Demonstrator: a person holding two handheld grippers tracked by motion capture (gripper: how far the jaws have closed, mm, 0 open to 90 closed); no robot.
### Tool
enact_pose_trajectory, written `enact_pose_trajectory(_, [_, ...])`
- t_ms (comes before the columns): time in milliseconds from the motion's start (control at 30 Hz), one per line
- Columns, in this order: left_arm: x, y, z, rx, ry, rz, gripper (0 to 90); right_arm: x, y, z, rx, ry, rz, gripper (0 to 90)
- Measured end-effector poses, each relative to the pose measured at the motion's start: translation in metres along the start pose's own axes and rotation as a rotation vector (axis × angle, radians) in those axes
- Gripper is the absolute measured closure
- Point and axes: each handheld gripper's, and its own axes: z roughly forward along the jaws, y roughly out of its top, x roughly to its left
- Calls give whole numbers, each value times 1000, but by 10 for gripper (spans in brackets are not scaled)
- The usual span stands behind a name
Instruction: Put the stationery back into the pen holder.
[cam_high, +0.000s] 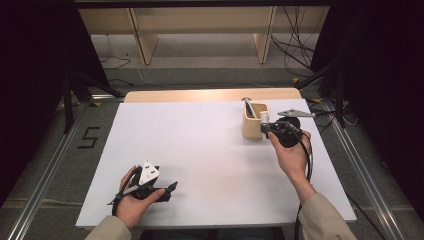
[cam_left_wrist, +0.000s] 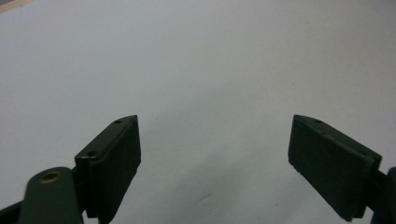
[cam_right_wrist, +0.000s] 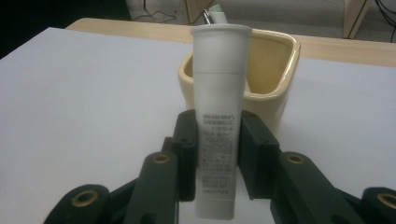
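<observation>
A white tube with small black print stands cap-up between the jaws of my right gripper, which is shut on it. Just behind it stands a cream square cup with something slim leaning inside. In the high view the right gripper holds the white tube right next to the cream cup, at the table's far right. My left gripper rests low near the front left of the white table; its jaws stand wide apart, open over the bare surface.
A wooden strip runs along the table's far edge. Beyond it lie floor cables and wooden furniture legs. Dark stands flank the table on both sides.
</observation>
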Motion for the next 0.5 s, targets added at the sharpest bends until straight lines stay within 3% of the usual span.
enact_pose_trajectory(500, [0, 0, 0, 1, -1, 5, 169, -2, 7, 0, -9, -6, 6, 706])
